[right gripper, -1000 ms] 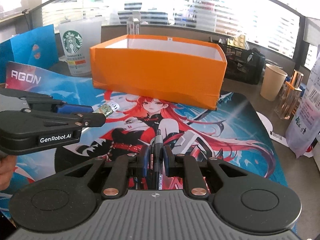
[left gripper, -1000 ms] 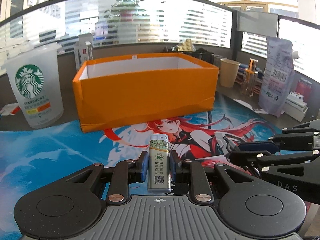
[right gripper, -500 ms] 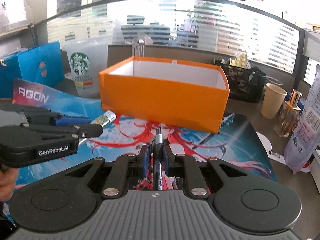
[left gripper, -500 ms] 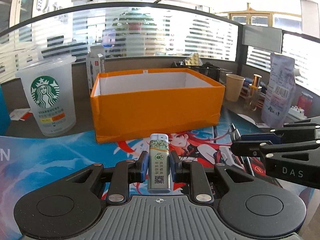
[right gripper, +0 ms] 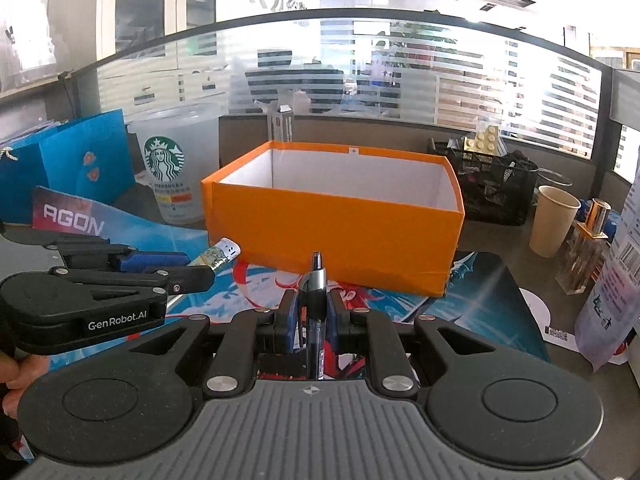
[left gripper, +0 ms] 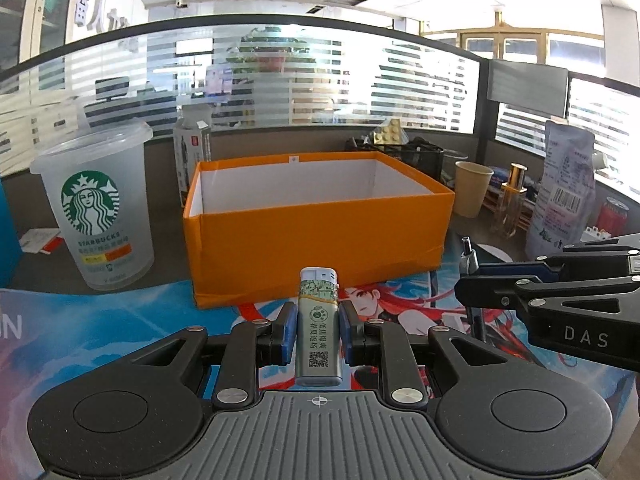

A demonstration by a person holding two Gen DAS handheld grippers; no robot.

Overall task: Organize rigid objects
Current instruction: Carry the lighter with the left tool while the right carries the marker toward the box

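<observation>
My left gripper [left gripper: 318, 330] is shut on a silver lighter [left gripper: 318, 332] with green print, held upright above the printed mat. My right gripper [right gripper: 312, 320] is shut on a dark pen [right gripper: 314, 312], tip pointing forward. An open orange box [left gripper: 320, 232] with white inside walls stands just ahead of both grippers; it also shows in the right wrist view [right gripper: 340, 236]. The left gripper [right gripper: 192, 272] with the lighter [right gripper: 220, 256] shows at the left of the right wrist view. The right gripper [left gripper: 480, 280] shows at the right of the left wrist view.
A frosted Starbucks cup [left gripper: 100, 208] stands left of the box. A paper cup [left gripper: 472, 194], a perfume bottle [left gripper: 512, 200] and a plastic pouch [left gripper: 564, 192] stand at the right. A black mesh basket [right gripper: 496, 192] sits behind the box. Blue bags [right gripper: 72, 164] stand far left.
Both grippers have risen and tilted up with their objects still held. The box now sits lower and further off in both views, and its inside walls show more.
</observation>
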